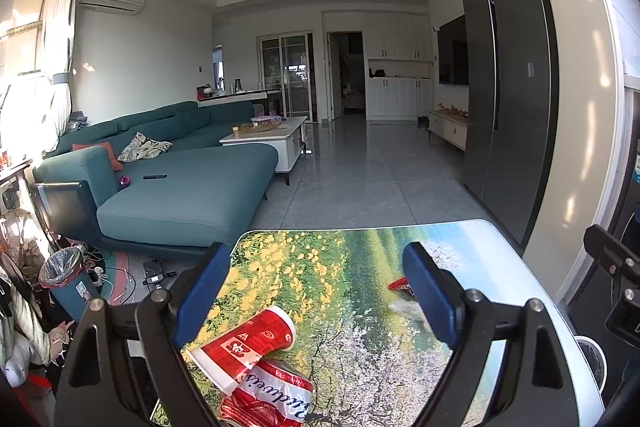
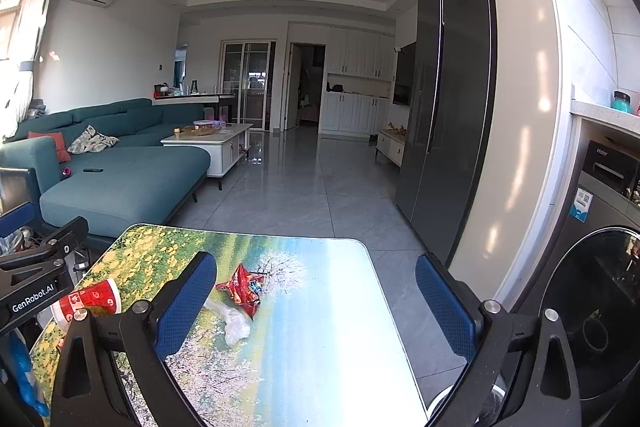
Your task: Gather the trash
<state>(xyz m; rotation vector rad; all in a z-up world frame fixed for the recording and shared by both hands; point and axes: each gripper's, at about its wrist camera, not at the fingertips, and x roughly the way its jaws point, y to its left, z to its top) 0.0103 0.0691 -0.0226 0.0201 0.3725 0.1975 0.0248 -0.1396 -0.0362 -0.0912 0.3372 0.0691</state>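
item 1: left claw, black frame with blue padded fingers, spread wide and released, nothing between them; it hangs over the near left part of the counter.

item 2: right claw, same build, blue pads wide apart and released, holding nothing; it hangs over the near right part of the counter.

item 3: small counter with a glossy printed landscape top, yellow flowers, green field and white blossom, standing on grey floor tiles.

item 4: red and white paper cup, lying on its side at the counter's near left edge, mouth toward the left claw.

item 5: crushed red and white drink can with script lettering, touching the cup, just nearer the camera.

item 6: crumpled red snack wrapper, mid counter, just beside the right claw's left pad.

item 7: clear crumpled plastic film, touching the wrapper's near side.

item 8: teal bin with a clear liner, on the floor left of the counter, near the teal fabric sofa.
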